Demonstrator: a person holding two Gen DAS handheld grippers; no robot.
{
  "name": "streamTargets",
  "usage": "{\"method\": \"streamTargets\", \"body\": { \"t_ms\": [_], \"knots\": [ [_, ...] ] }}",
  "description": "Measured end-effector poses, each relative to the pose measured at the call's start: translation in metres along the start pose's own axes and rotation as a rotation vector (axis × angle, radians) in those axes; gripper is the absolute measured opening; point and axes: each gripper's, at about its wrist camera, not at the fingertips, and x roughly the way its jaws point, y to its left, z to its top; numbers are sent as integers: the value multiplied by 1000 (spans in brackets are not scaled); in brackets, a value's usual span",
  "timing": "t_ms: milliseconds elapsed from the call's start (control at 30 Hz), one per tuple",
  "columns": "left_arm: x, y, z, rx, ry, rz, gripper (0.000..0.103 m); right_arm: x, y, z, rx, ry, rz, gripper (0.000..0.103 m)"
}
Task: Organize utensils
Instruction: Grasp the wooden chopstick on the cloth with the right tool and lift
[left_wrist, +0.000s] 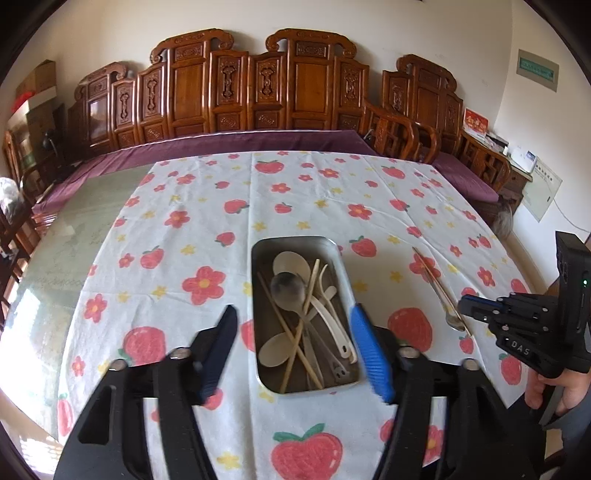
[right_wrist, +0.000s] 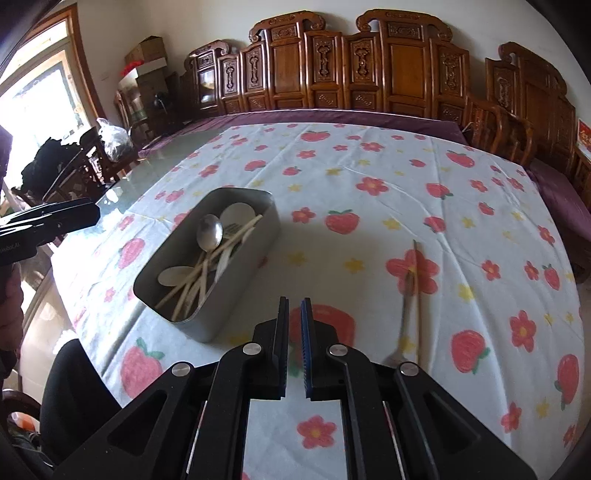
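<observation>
Tin (left_wrist: 334, 258): one, metal, on the cloth (left_wrist: 207, 229).
Metal spoon (left_wrist: 288, 290): one, in the tin.
Pale spoons (left_wrist: 291, 262): at least three in the tin; overlap hides the exact count.
Chopsticks in the tin (left_wrist: 280, 325): about three; crossing sticks make the count uncertain.
Chopstick on the cloth (right_wrist: 416, 291): one.
Metal utensil on the cloth (right_wrist: 404, 317): one, just beside that chopstick; its kind cannot be told.
Grippers: two, left (left_wrist: 293, 332) and right (right_wrist: 294, 321).
Cloth: one.
</observation>
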Motion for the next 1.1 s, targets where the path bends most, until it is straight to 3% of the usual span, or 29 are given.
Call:
{"method": "streamTargets", "body": {
  "t_ms": [333, 400, 467, 1100],
  "knots": [
    [27, -44, 1, 43, 39, -49, 73, -15, -70, -33, 80, 24, -114, 8],
    [33, -53, 2, 55, 46, -56, 73, -13, -81, -35, 88, 29, -126, 16],
    [36, -60, 2, 63, 53, -62, 73, -11, -87, -36, 92, 33, -133, 16],
    [50, -96, -9, 114, 107, -63, 73, 81, -109, -27, 67, 172, -121, 16]
  ]
}}
